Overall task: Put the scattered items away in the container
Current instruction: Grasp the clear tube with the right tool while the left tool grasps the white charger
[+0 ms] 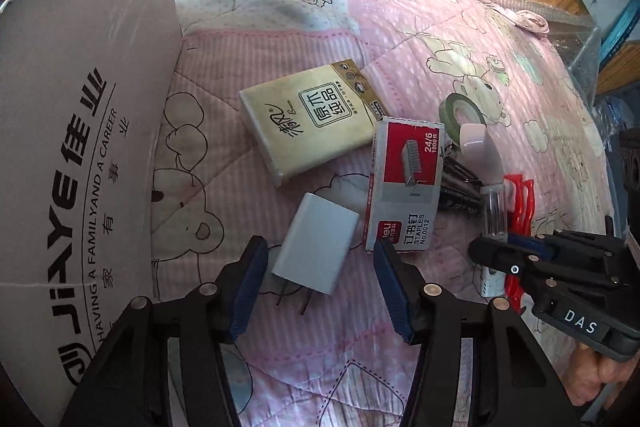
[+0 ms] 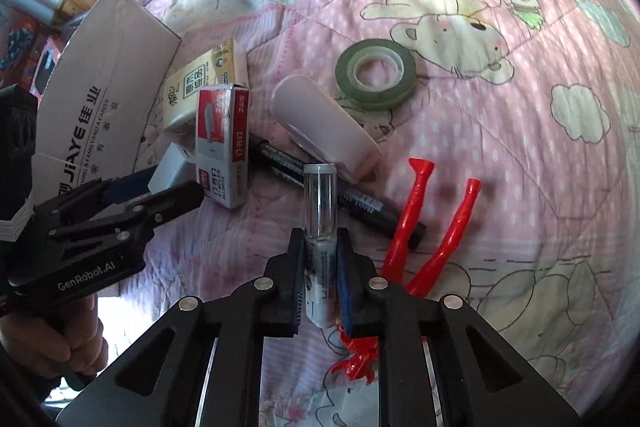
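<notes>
**Two grippers over scattered items on a bed, cardboard box at the left**

Left wrist view. The left gripper hangs with its jaws wide apart on either side of a white charger, which lies on the pink quilt with its prongs toward the camera; neither pad touches it. A staple box lies just right of the charger, and a tissue pack lies beyond both. The cardboard box stands along the bed's left edge. At the right, the right gripper closes on a clear-capped tube.

Right wrist view. The right gripper is clamped on the tube, whose transparent end points away from the camera. Red tongs lie just right of it, over a black marker. Farther off lie a pink case and a green tape roll. The left gripper enters from the left, jaws spread about the charger, with the cardboard box behind.
</notes>
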`<state>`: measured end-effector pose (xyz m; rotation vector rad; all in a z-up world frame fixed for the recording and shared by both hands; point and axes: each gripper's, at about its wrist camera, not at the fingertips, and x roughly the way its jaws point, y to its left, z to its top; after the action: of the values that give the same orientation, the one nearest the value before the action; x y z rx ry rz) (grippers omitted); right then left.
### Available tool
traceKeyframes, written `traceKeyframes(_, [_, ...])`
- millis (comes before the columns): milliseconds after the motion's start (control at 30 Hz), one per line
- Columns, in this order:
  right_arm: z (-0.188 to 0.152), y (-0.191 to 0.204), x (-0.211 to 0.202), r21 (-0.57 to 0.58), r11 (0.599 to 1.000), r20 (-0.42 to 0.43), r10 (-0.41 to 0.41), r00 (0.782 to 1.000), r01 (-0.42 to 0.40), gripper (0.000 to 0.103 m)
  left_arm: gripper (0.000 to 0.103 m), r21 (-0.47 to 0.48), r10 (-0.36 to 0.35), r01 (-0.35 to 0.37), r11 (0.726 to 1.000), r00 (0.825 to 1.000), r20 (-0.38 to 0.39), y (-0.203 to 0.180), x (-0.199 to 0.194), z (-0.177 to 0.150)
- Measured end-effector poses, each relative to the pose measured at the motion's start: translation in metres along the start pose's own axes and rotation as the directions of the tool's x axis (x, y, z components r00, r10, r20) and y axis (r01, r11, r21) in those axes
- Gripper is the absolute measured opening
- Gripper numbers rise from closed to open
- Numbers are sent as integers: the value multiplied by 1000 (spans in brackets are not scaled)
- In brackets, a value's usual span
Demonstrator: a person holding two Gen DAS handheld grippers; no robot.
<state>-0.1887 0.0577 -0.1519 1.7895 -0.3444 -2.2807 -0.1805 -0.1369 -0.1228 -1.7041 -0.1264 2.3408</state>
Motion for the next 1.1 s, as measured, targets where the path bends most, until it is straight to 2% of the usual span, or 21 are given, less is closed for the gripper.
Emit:
traceKeyframes(67, [0, 0, 2, 1, 1000, 8, 1, 1000, -1, 16, 64, 0, 5, -5, 1000, 1000, 16, 0, 2, 2])
traceKeyframes(167, [5, 1, 4, 13, 1000, 21, 15, 1000, -15, 16, 65, -3, 0, 0, 1000, 1000, 26, 4, 2, 7])
traceKeyframes(300, [6, -13, 6, 100, 991, 23, 86, 996, -88, 11, 65, -92, -48, 51, 995, 998, 31, 22, -10, 9])
traceKeyframes(400, [4, -20, 6, 133, 984, 21, 118, 993, -120, 10, 65, -118, -7, 14, 993, 998, 61, 31, -17, 5])
traceKeyframes(467, [1, -19, 5, 129, 985, 20, 111, 994, -113, 11, 66, -77, 6, -5, 997, 1000, 16, 32, -9, 3])
traceKeyframes(567, [3, -14, 6, 125, 987, 18, 102, 995, -103, 11, 65, 25, 65, -65, 998, 998, 8, 16, -4, 4])
traceKeyframes(667, [3, -14, 6, 119, 988, 26, 99, 995, -101, 12, 66, 118, 131, -133, 984, 991, 28, 3, 1, 4])
traceKeyframes(700, [2, -14, 6, 120, 988, 28, 97, 995, -99, 11, 65, 131, 134, -138, 982, 990, 38, 2, 0, 3])
traceKeyframes(733, [2, -15, 5, 119, 988, 28, 97, 995, -100, 11, 57, 127, 127, -132, 983, 991, 45, 4, -3, 2])
traceKeyframes(767, [1, -15, 5, 118, 988, 29, 98, 995, -100, 10, 43, 120, 120, -125, 985, 992, 49, 6, -6, 1])
traceKeyframes(833, [0, -14, 4, 127, 987, 27, 96, 995, -99, 11, 32, 106, 107, -111, 988, 993, 45, 12, -12, -1])
traceKeyframes(900, [-3, -11, 1, 125, 987, 22, 97, 995, -99, 11, 31, 75, 87, -90, 993, 995, 37, 19, -19, -4])
traceKeyframes(1100, [-13, -4, -12, 161, 972, 40, 164, 986, -169, 11, 31, -11, 9, -9, 1000, 999, 39, 32, -47, -17])
